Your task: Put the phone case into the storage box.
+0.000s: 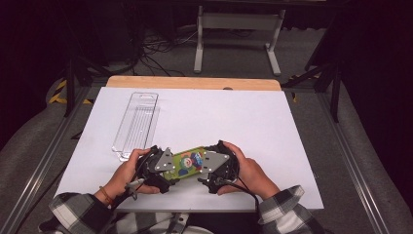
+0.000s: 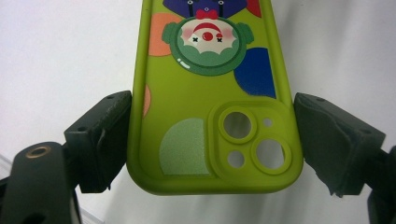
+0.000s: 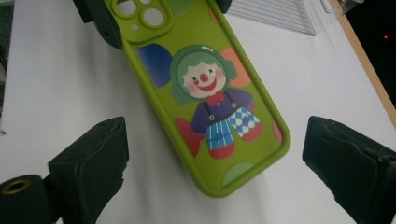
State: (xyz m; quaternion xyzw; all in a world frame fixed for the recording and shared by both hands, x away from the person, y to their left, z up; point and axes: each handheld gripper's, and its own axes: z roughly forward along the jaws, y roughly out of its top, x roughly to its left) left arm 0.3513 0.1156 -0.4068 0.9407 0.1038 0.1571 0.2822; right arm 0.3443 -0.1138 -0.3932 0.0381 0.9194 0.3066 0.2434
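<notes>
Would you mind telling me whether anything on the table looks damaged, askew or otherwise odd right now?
Nothing stands out. The green phone case looks intact, gripped at its camera end by the left gripper, while the right gripper straddles its other end without touching. The clear plastic package lies flat and empty on the white table.

A white sheet (image 1: 219,122) covers nearly all of the tabletop (image 1: 195,82), leaving a strip of pale wood bare along the far edge, toward the top of the frame. A clear plastic package shell (image 1: 137,125) lies flat on the sheet at the left of centre, its long side running away from the near edge, its hang-hole end farthest off.
</notes>
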